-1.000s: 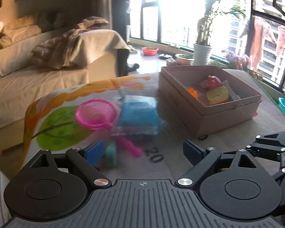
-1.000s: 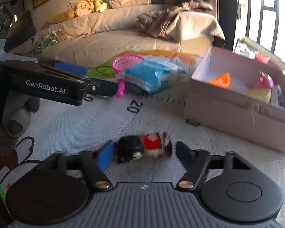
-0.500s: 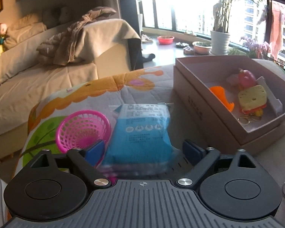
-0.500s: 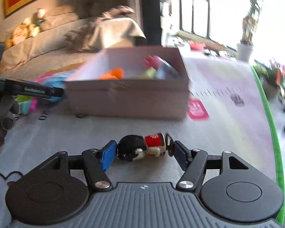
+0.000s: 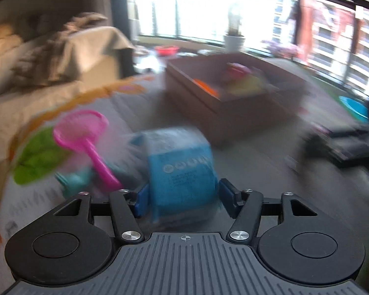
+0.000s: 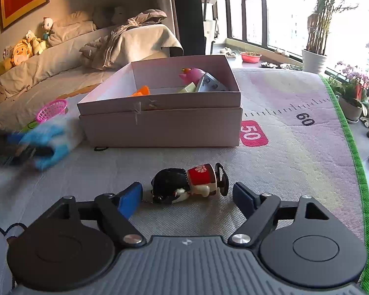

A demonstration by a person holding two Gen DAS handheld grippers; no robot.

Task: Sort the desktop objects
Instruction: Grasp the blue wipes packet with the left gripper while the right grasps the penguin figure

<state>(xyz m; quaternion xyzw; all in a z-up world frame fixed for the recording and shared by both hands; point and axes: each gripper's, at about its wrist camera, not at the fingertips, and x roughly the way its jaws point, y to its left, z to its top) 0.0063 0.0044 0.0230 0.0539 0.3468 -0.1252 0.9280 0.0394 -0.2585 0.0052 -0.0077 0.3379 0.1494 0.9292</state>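
Left gripper (image 5: 182, 198): jaws closing, the blue packet (image 5: 182, 172) between the blue pads; both pads look to be touching its sides, though blur makes that hard to confirm.
Beside the packet: pink sieve (image 5: 86, 132) just to its left, a small teal toy (image 5: 73, 180) by the sieve's handle.
Right gripper (image 6: 187, 196): jaws opening, holding nothing; the doll figure (image 6: 187, 183) lies on its side on the mat (image 6: 295, 147) between the pads, clear of both.
Beyond: open cardboard box (image 6: 160, 125) with toys inside.

Window (image 5: 209, 7) glare washes out the motion-blurred left view; right view sharp.
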